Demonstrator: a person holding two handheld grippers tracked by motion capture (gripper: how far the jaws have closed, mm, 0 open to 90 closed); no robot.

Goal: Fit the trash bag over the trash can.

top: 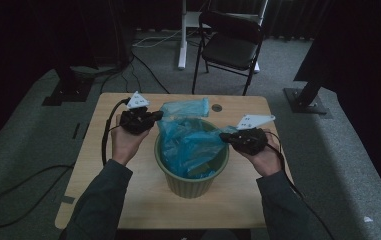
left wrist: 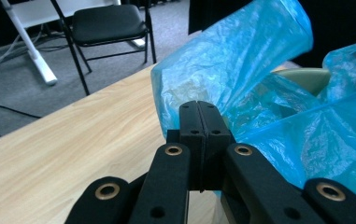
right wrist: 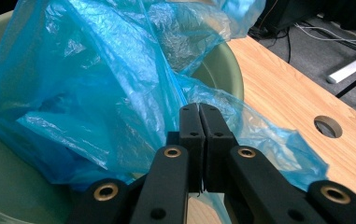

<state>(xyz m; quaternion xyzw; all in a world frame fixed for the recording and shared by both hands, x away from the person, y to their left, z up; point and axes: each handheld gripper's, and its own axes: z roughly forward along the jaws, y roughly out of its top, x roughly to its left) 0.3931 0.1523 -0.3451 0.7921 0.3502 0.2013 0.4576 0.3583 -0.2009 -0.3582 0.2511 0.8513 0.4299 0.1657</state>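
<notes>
Here, unmarked blue bag [top: 190, 142] in bucket [top: 190, 182]

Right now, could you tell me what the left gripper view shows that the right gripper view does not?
The left gripper view takes in a black folding chair on the grey carpet past the table's edge, plus the left gripper, its jaws closed against the bag's edge. The right gripper view instead looks into the green bin, shows a round hole in the tabletop, and the right gripper, jaws pressed together at the film. Both share the blue plastic bag and the wooden table.
</notes>
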